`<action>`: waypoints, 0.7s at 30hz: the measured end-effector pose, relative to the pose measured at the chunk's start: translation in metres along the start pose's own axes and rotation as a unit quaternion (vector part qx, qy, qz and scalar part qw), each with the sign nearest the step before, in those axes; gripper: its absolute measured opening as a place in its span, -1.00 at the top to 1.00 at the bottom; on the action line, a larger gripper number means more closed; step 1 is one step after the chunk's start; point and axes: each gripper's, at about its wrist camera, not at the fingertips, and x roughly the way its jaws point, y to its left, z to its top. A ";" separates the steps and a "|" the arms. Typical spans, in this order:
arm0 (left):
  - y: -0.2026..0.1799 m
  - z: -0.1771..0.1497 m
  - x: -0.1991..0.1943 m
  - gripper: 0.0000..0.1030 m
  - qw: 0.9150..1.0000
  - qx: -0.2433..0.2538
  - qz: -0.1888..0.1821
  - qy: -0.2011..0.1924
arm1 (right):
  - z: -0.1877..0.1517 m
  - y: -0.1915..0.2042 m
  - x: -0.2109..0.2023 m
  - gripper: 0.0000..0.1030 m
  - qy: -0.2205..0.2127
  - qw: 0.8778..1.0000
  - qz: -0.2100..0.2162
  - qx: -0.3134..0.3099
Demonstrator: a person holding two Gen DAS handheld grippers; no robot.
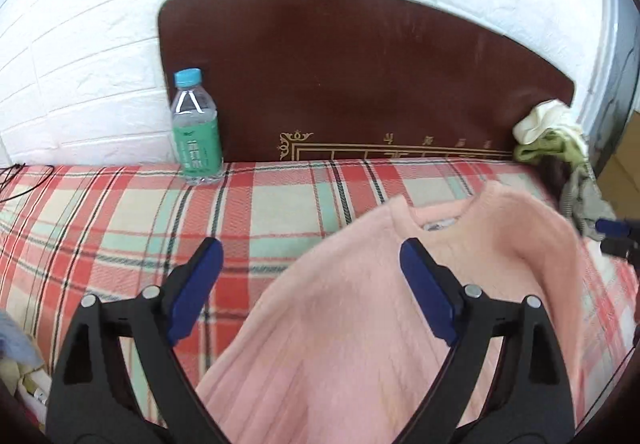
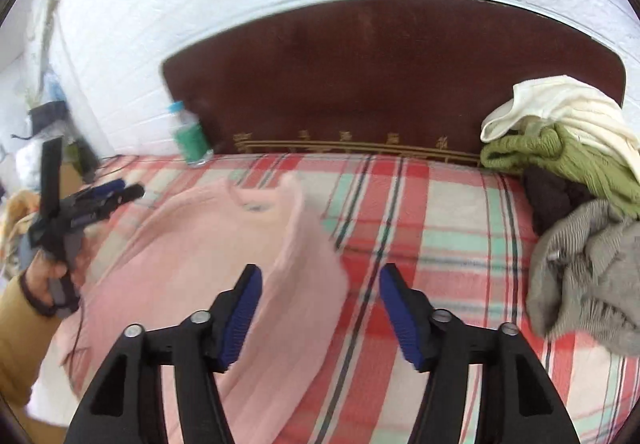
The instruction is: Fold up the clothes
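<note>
Plaid blanket (image 1: 100, 228) across the bed, dark brown headboard (image 1: 360, 83) behind. Pink sweater (image 1: 340, 324) spread flat on the blanket, collar toward the headboard. Heap of unfolded clothes (image 2: 580, 203) at the bed's right end: cream, green, grey. Left gripper (image 1: 310, 280) over the sweater's left side, jaws wide apart, nothing pinched. Right gripper (image 2: 320, 308) above the sweater's right edge, jaws parted, nothing pinched. Water bottle (image 1: 196, 123) upright against the headboard.
</note>
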 end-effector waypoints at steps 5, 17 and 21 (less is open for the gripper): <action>0.010 -0.059 -0.050 -0.76 0.999 0.029 -0.025 0.030 | -0.073 0.061 -0.030 -0.49 0.045 0.997 0.042 -0.050; 0.016 -0.214 -0.102 -0.76 0.983 -0.073 -0.107 0.128 | -0.172 0.131 -0.013 -0.33 0.114 0.991 0.046 -0.048; 0.007 -0.223 -0.096 -0.76 0.984 -0.070 -0.099 0.126 | -0.168 0.108 -0.027 0.80 0.089 0.994 0.060 -0.013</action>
